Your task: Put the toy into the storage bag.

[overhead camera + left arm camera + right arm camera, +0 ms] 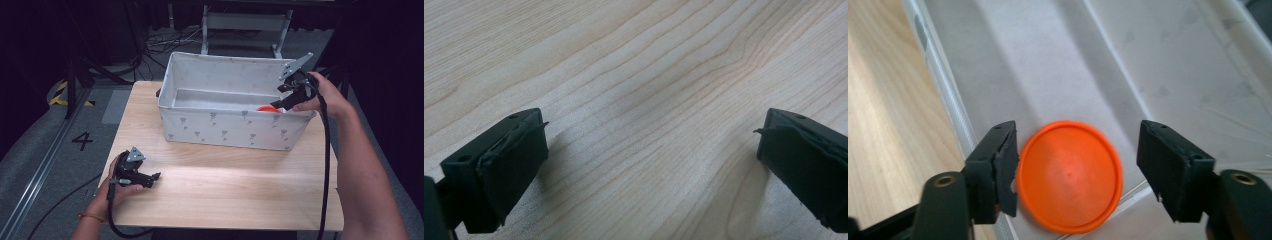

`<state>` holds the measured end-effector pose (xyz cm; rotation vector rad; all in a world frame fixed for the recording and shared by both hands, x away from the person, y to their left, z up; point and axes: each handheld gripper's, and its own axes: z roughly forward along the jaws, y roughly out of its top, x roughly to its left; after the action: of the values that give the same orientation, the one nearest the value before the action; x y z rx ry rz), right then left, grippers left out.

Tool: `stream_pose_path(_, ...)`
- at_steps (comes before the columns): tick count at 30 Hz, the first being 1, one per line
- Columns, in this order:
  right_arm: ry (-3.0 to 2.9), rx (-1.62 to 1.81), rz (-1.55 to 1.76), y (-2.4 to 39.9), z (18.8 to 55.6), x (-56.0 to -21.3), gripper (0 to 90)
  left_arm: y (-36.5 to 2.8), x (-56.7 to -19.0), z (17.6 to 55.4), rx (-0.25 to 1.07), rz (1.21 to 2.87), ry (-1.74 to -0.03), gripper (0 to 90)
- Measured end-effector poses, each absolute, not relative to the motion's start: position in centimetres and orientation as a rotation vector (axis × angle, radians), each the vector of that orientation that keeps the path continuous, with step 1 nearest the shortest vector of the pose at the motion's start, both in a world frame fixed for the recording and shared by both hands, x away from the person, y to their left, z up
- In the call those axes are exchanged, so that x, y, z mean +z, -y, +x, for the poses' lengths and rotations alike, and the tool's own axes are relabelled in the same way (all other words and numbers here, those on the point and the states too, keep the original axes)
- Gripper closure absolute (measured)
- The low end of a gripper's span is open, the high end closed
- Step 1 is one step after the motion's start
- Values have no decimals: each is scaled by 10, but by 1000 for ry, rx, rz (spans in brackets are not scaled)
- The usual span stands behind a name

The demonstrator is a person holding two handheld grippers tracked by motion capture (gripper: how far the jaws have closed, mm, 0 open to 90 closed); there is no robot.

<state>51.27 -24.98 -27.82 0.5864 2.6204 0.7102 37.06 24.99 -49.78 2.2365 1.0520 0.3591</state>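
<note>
Bright light falls on the table (pixel 220 185) from above, leaving a pale glare patch at its middle while the surrounding room sinks into near black. The high view is soft and grainy. In the gripper views the jaws cast soft shadows, and the orange disc (pixel 1069 176) is slightly blurred.

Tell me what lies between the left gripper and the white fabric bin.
Nothing: in the high view only bare wooden table separates the left gripper from the white fabric bin. The left gripper view shows plain wood ahead of its open jaws too.
</note>
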Motion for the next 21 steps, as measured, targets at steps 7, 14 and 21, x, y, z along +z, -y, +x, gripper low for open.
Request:
stream_pose_path(7, -2465, 802, 648, 254, 496, -260, 268, -250, -498, 370, 357, 2234, -1058, 2)
stream_pose_path(14, -2355, 916, 727, 265, 476, -249, 273, -250, -498, 371, 363, 2237, -1053, 2)
stream_pose_path(21, -2314, 956, 756, 268, 457, -243, 274, -250, -498, 370, 364, 2235, -1054, 2)
